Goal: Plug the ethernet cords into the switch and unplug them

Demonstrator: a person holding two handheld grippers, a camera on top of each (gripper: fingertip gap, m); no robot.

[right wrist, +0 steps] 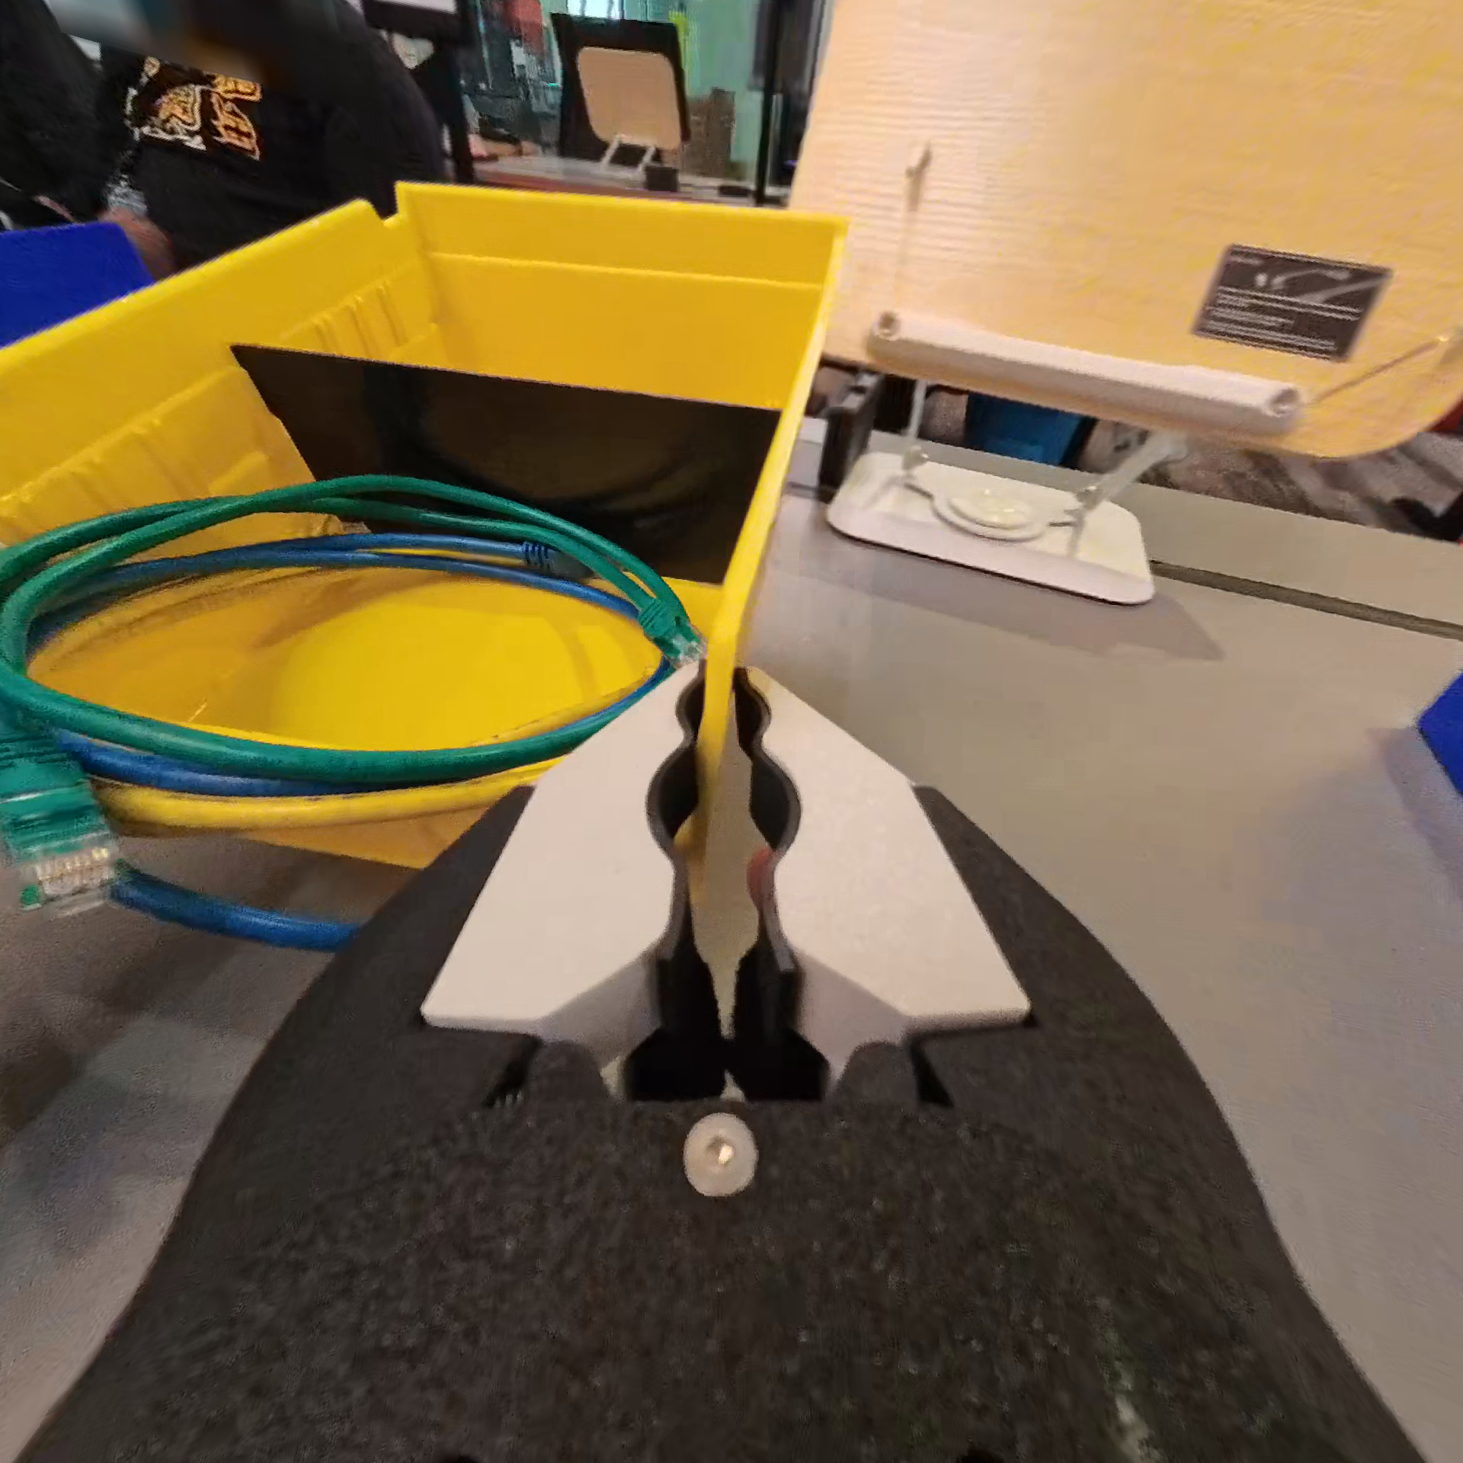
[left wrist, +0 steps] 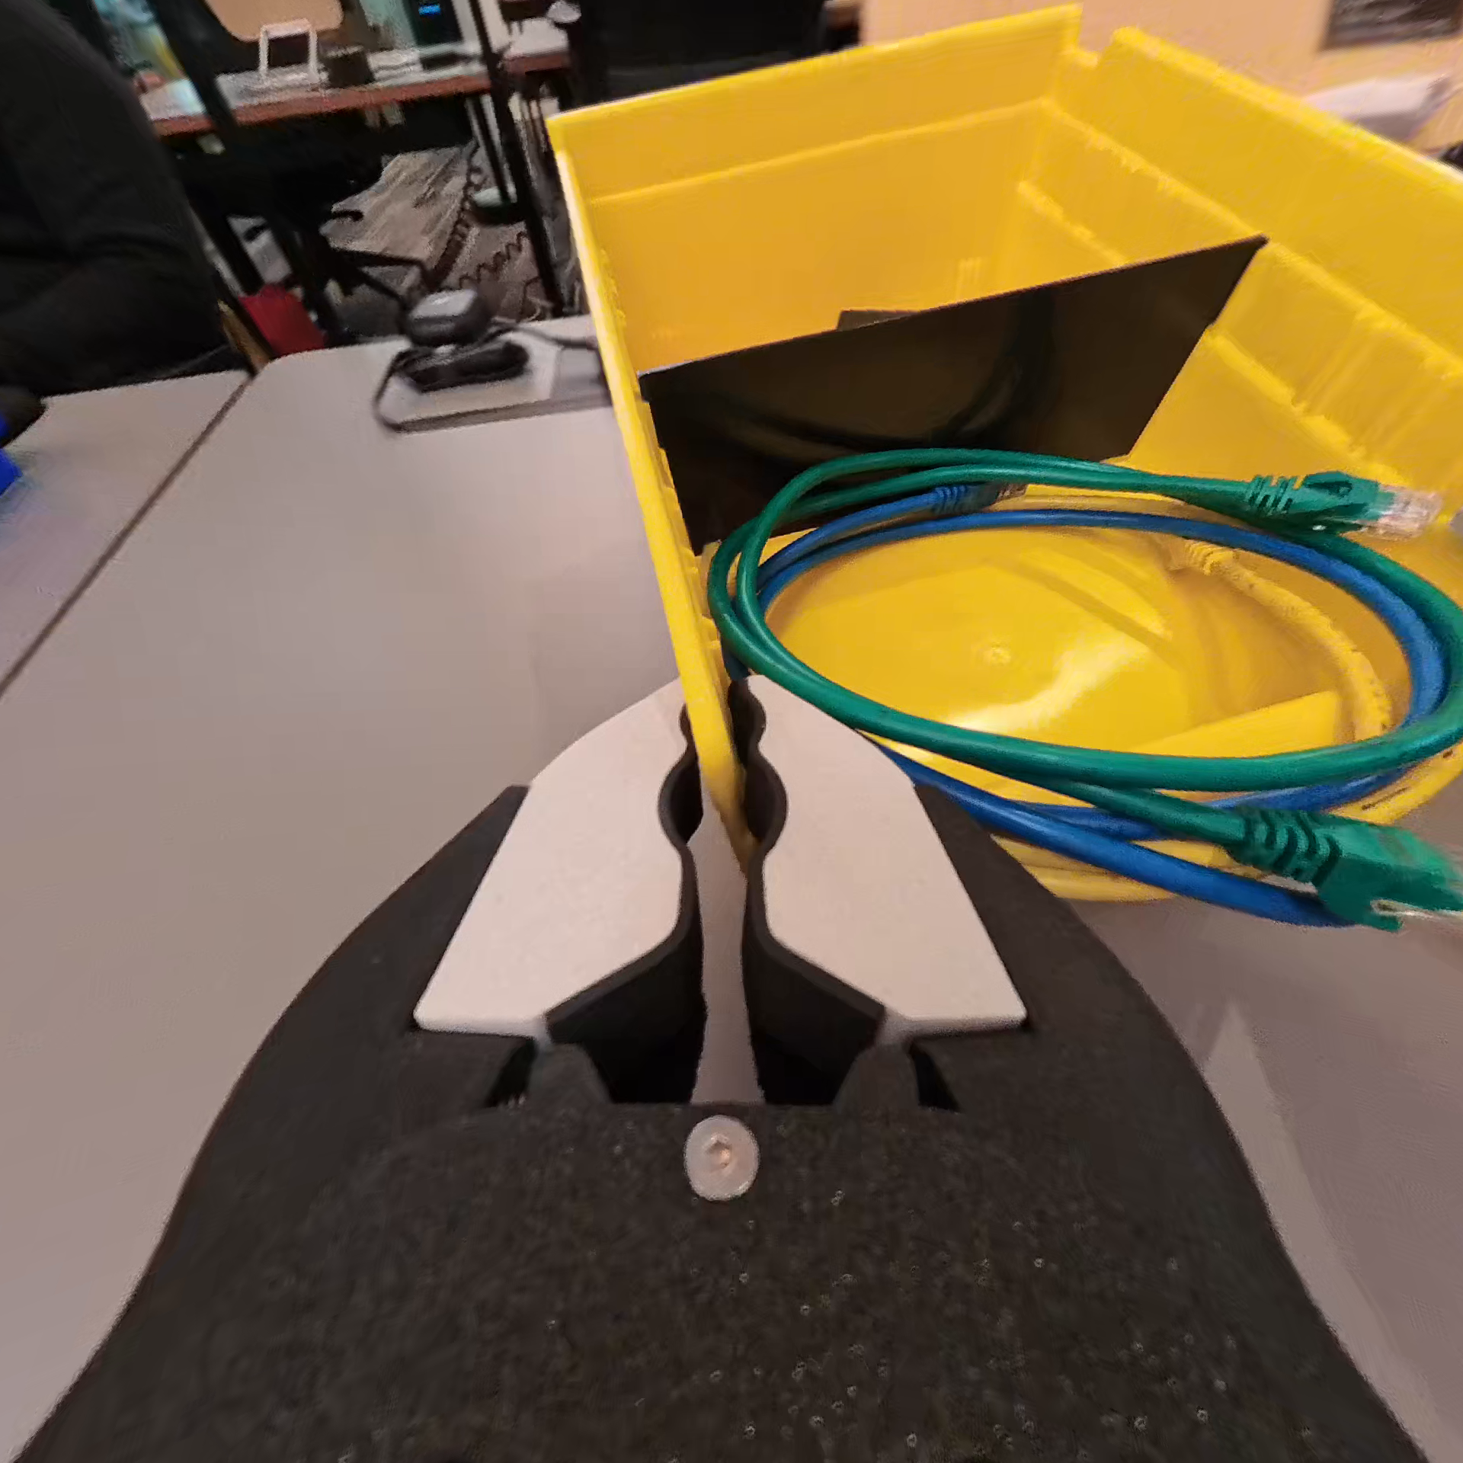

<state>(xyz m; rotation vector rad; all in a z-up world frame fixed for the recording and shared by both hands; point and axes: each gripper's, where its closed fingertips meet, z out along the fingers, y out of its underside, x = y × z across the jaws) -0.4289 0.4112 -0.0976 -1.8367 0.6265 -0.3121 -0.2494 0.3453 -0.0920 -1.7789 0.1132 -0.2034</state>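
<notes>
A yellow plastic bin (left wrist: pixel 792 198) stands on the grey table. Coiled green (left wrist: pixel 950 744), blue (left wrist: pixel 1108 526) and yellow (right wrist: pixel 277 807) ethernet cords lie in its front part and hang over its low front edge. A black divider panel (left wrist: pixel 950 372) stands across the bin behind them. My left gripper (left wrist: pixel 716 712) is shut on the bin's left side wall (left wrist: pixel 716 760). My right gripper (right wrist: pixel 716 689) is shut on the bin's right side wall (right wrist: pixel 760 514). A green plug (right wrist: pixel 55 839) hangs in front of the bin, and it also shows in the left wrist view (left wrist: pixel 1362 863).
A white stand with a cream panel (right wrist: pixel 989 522) sits on the table right of the bin. A black device with a cable (left wrist: pixel 459 356) lies far left of it. A blue object (right wrist: pixel 1441 728) is at the right edge. People in dark clothes (right wrist: pixel 237 119) sit behind.
</notes>
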